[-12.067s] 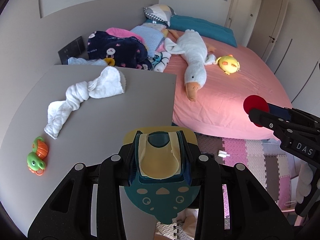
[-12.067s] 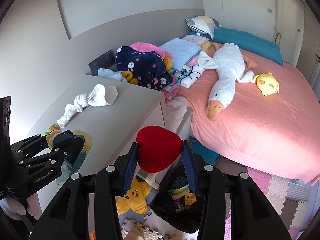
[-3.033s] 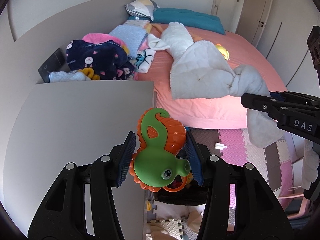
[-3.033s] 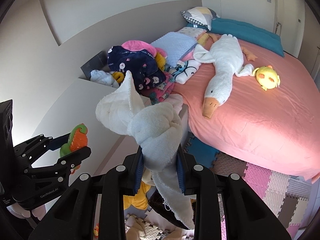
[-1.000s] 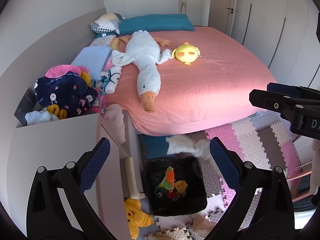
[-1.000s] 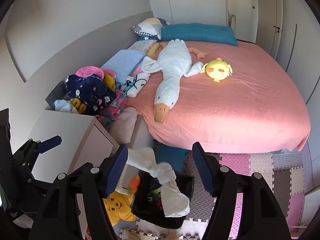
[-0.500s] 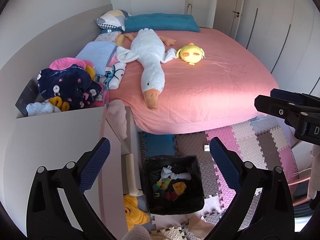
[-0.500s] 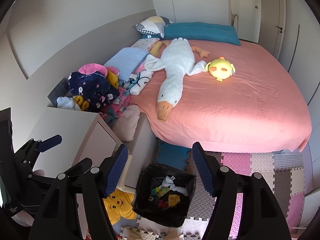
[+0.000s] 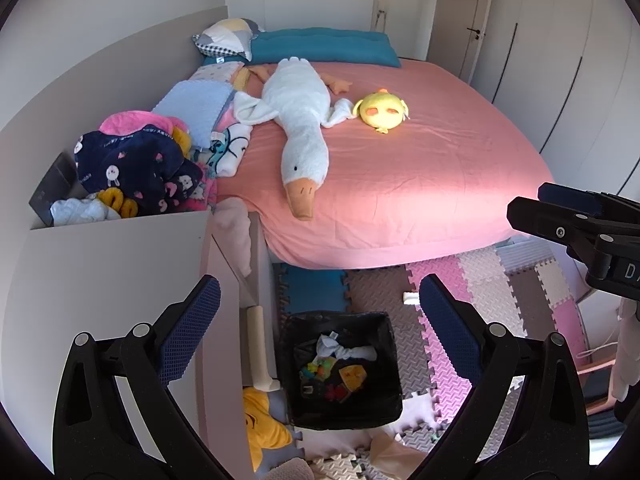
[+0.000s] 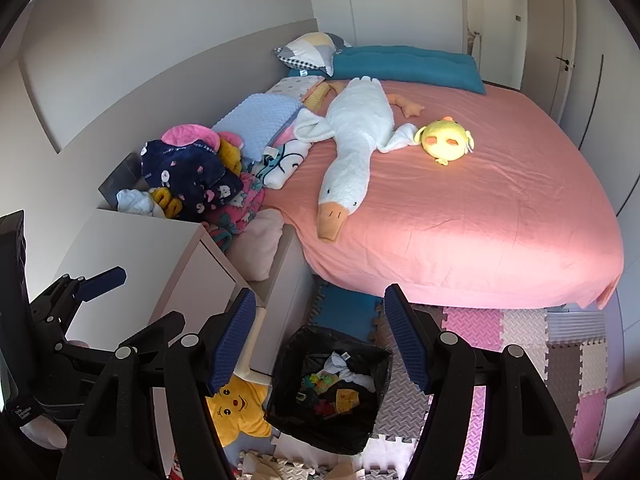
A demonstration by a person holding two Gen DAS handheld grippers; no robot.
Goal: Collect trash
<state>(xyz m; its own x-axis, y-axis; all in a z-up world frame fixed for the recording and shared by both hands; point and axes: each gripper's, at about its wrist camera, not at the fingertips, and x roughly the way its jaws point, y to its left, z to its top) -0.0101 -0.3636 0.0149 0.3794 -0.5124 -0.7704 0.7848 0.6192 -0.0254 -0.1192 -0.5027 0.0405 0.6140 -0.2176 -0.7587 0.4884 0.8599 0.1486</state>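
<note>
1. Left gripper [image 9: 320, 312]: fingers spread wide, nothing between them. It hangs above the black bin [image 9: 340, 364]; bin seen below and between the blue pads.
2. Right gripper [image 10: 320, 336]: fingers likewise apart and empty, bin [image 10: 332, 388] directly below the gap.
3. Bin contents: white cloth [image 9: 346, 350] on top, green-orange toy [image 9: 318, 368] beside it, yellow piece [image 9: 352, 376], small dark and red bits not identifiable.
4. Bin stands on the foam floor mat [image 9: 460, 288], just beside the counter [image 9: 100, 264] edge to its left, yellow star plush [image 10: 238, 412] at its left corner.
5. Pink bed [image 9: 400, 168] edge beyond the bin; open mat to the right.
</note>
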